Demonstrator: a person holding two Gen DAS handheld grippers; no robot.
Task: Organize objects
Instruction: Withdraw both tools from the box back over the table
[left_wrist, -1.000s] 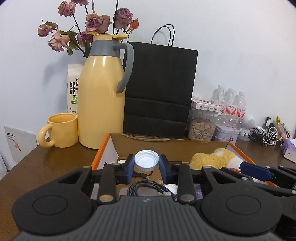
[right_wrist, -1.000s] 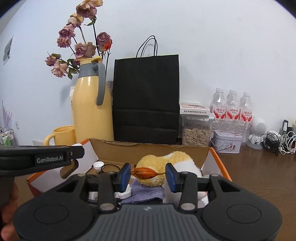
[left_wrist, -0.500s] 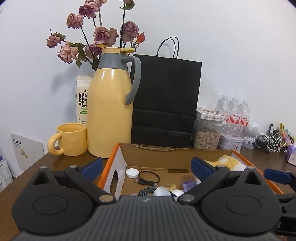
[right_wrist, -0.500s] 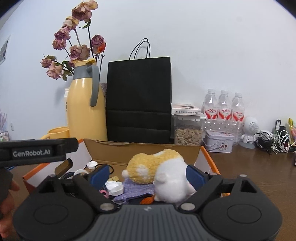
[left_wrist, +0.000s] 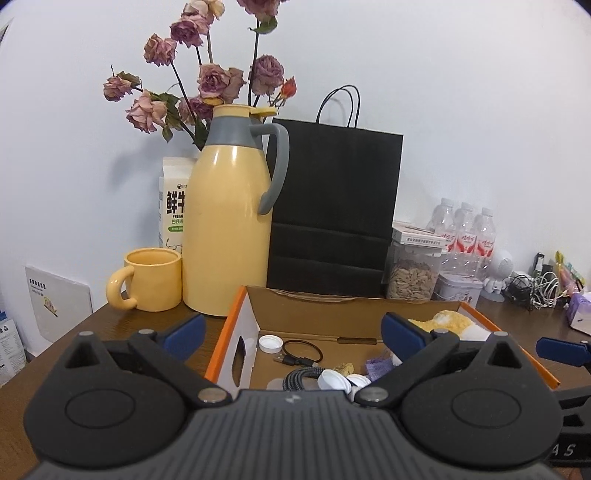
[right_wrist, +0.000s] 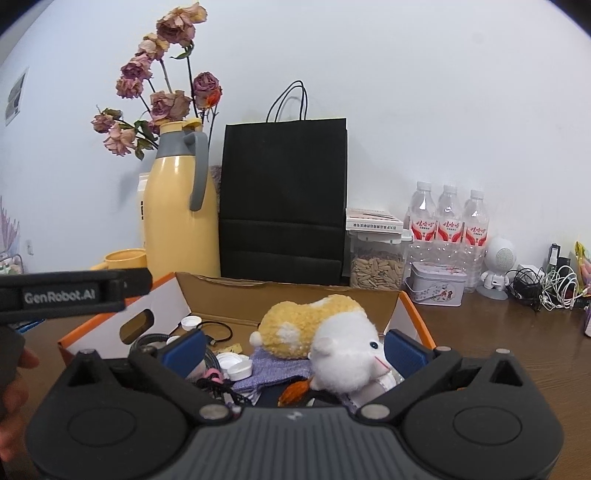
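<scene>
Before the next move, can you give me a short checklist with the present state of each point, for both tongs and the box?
1. Left tongs open and holding nothing: ok.
2. Right tongs open and holding nothing: ok.
3. White bottle cap lies inside the cardboard box, not on the table: ok.
4. Orange dried bud lies in the box beside the plush toy: ok.
5. Nothing hangs over the box rim: cannot tell; the near rim is hidden behind the tongs.
6. More loose objects outside the box to collect: cannot tell.
</scene>
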